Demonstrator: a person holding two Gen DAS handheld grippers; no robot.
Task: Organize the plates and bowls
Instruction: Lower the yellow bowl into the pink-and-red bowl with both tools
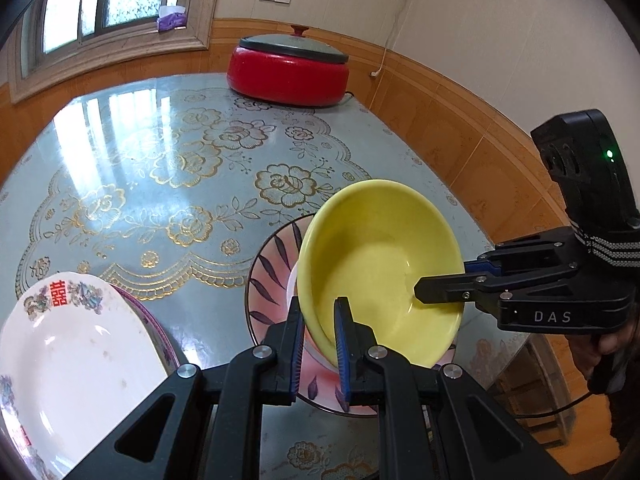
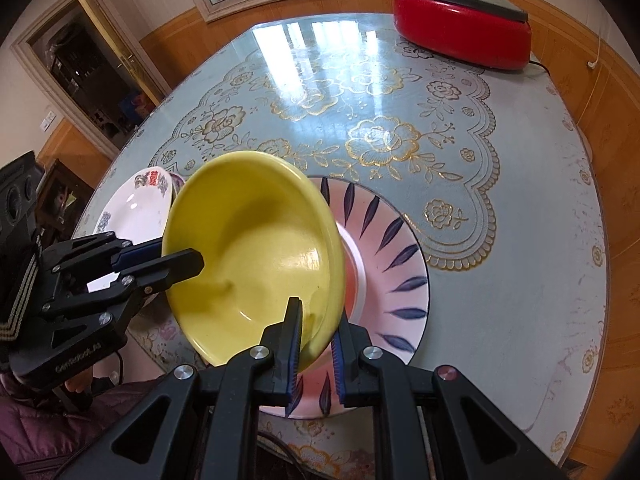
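Note:
A yellow bowl (image 1: 380, 268) is held tilted above a pink plate with dark leaf marks (image 1: 272, 272). My left gripper (image 1: 320, 320) is shut on the bowl's near rim. My right gripper (image 1: 440, 284) comes in from the right and is shut on the opposite rim. In the right wrist view the yellow bowl (image 2: 256, 256) sits between my right gripper (image 2: 318, 328) fingers, with my left gripper (image 2: 176, 260) clamped on its left rim, over the pink plate (image 2: 384, 252). A white plate with red characters (image 1: 76, 344) lies at the left, also in the right wrist view (image 2: 136, 208).
A red electric cooker with a grey lid (image 1: 288, 64) stands at the table's far edge, also in the right wrist view (image 2: 464, 28). The round table (image 1: 168, 160) has a glossy blue floral cover. The white plate rests on a purple-rimmed plate (image 1: 156, 328). A wood-panelled wall runs close along the right.

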